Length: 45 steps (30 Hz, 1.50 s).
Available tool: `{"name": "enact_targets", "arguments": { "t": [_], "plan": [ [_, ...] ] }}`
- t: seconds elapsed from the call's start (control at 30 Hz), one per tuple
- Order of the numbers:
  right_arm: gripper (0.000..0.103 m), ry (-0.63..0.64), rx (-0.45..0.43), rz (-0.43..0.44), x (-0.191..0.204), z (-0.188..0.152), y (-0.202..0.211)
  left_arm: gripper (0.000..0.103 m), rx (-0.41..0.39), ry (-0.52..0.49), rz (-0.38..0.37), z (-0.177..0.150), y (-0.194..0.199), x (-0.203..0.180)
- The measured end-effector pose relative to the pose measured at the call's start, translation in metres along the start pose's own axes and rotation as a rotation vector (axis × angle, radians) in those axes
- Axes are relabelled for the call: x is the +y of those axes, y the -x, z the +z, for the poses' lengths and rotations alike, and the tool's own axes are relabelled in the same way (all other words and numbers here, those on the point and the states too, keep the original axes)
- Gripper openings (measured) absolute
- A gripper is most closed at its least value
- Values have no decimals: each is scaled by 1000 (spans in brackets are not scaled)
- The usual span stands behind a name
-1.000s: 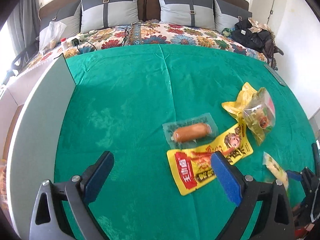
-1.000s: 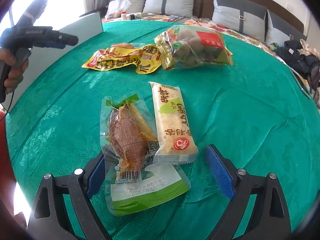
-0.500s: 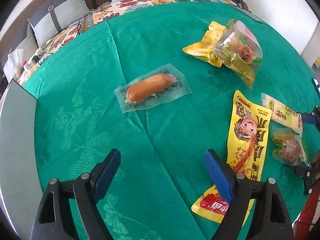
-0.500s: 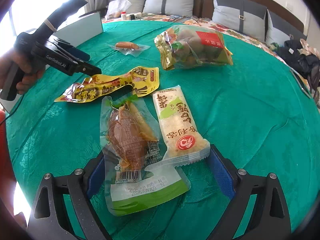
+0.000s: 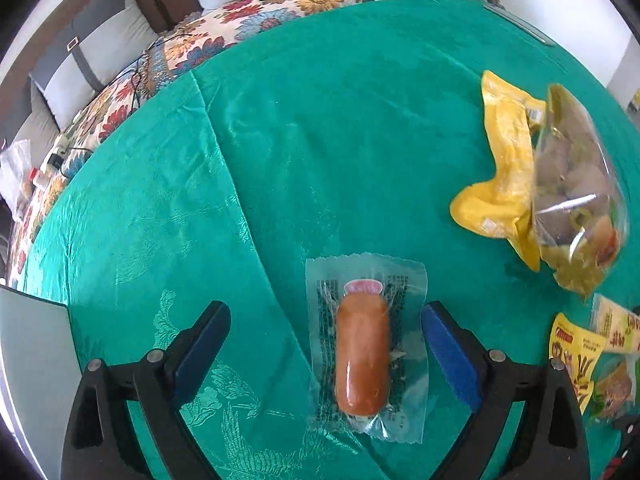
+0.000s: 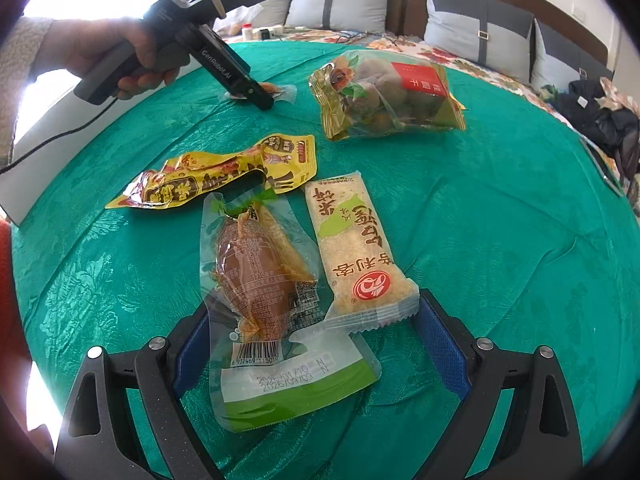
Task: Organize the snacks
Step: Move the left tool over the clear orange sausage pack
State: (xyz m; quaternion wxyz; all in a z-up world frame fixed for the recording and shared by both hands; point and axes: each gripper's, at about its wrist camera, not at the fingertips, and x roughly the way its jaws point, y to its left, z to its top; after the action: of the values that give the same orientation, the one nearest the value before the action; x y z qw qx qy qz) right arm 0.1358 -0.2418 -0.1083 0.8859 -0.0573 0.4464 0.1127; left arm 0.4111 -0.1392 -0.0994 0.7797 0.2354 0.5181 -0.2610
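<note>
Left wrist view: the left gripper, jaws just reopened wide, brackets a glossy sausage in a crinkly clear wrapper on green damask cloth; snacks at 3 o'clock are cut off.

Right wrist view: the right gripper gapes around a vacuum-packed drumstick and rice bar, untouched
</note>
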Motion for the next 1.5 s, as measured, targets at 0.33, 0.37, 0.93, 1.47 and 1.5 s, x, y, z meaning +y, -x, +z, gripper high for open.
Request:
{"name": "enact_targets", "arguments": {
  "t": [0.33,0.37,0.93,1.47,1.5],
  "plan": [
    [94,-1,-1,0,1,-1,-1,42,-67,245,-8,-61,29,12],
    [94,-1,-1,0,1,-1,-1,42,-69,270,8,-71,34,13],
    [94,-1,0,-5,0,-1,-1,91,-160,446,45,-235,85,-6],
    [96,-8,1,-9,-3,-1,-1,103,-236,422,100,-236,75,-7],
    [96,-8,1,-10,-3,-1,-1,103,-236,422,100,-236,75,-7]
  ]
}}
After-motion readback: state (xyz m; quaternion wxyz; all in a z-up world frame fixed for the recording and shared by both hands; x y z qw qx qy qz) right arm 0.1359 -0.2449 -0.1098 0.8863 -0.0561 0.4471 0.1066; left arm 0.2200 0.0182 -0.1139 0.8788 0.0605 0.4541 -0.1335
